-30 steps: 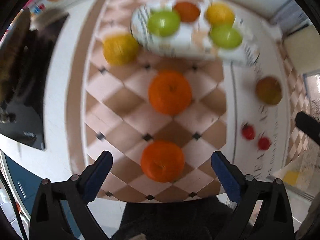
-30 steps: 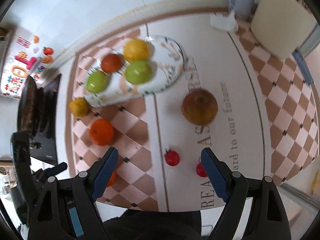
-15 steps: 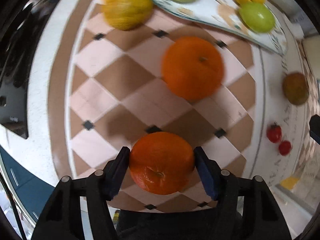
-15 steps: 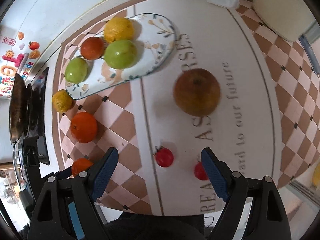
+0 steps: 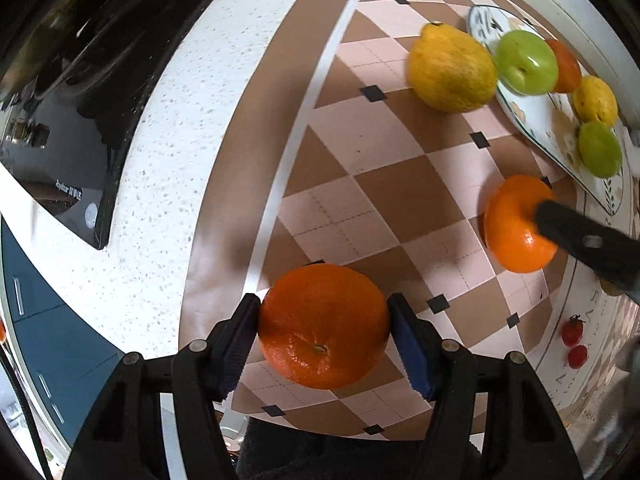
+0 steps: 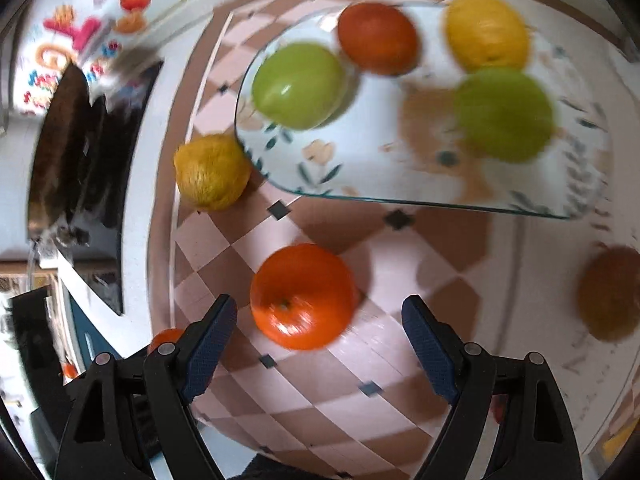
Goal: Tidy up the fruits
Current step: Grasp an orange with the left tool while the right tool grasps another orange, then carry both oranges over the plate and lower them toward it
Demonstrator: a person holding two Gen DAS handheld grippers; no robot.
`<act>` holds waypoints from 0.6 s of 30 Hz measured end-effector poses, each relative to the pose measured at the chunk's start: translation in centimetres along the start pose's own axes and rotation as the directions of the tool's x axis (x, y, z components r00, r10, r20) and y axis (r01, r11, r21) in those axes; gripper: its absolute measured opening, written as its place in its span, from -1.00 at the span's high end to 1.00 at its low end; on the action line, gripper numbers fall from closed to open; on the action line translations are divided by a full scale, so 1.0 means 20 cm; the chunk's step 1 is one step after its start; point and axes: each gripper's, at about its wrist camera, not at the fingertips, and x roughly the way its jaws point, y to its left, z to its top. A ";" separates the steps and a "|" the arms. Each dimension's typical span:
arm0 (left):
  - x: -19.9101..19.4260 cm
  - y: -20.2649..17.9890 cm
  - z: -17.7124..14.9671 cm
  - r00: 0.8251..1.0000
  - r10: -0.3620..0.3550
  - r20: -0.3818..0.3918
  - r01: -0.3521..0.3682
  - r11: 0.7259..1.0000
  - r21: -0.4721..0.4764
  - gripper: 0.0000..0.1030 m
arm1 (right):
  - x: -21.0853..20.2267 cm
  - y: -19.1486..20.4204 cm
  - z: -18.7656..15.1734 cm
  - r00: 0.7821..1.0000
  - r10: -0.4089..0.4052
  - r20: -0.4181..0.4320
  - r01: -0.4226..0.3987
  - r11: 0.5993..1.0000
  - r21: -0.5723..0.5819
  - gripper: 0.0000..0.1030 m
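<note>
My left gripper [image 5: 323, 326] is shut on an orange [image 5: 323, 325] and holds it over the checkered mat. A second orange [image 5: 514, 224] lies on the mat to the right; it also shows in the right wrist view [image 6: 302, 296], just ahead of my open right gripper [image 6: 320, 334], nearer its left finger. One right finger [image 5: 588, 240] overlaps that orange in the left wrist view. A floral plate [image 6: 360, 160] holds two green apples [image 6: 298, 84], a red-orange fruit [image 6: 378, 38] and a yellow fruit [image 6: 486, 36]. A lemon [image 6: 212, 172] lies beside the plate's left end.
A brown round fruit [image 6: 612, 292] sits on the mat at the right. Two cherry tomatoes [image 5: 572, 330] lie near the mat's front right. A black cooktop [image 5: 60, 100] is set in the white counter to the left.
My left gripper closed on the near orange and lifted it, swinging left. My right gripper moved left and forward from the tomatoes to the second orange, staying open.
</note>
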 end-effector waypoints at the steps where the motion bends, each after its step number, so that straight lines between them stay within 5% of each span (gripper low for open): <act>1: 0.00 0.03 0.01 1.000 -0.005 -0.002 0.005 1.000 -0.004 -0.22 | 0.04 0.02 0.01 1.000 -0.007 -0.014 0.007 1.000 -0.009 -0.66; 4: 0.01 0.03 0.02 1.000 -0.022 -0.011 0.022 1.000 -0.010 -0.22 | 0.11 0.05 0.01 0.999 -0.021 -0.032 0.019 0.999 -0.048 -0.27; 15: 0.02 -0.25 0.05 0.995 -0.095 -0.018 0.096 0.992 0.077 -0.22 | 0.03 -0.26 -0.20 0.993 -0.023 -0.114 0.023 1.000 0.000 -0.27; 18: 0.06 -0.31 0.06 0.994 -0.101 -0.028 0.104 0.990 0.100 -0.22 | 0.02 -0.37 -0.22 0.993 0.054 -0.109 -0.047 0.997 0.062 -0.28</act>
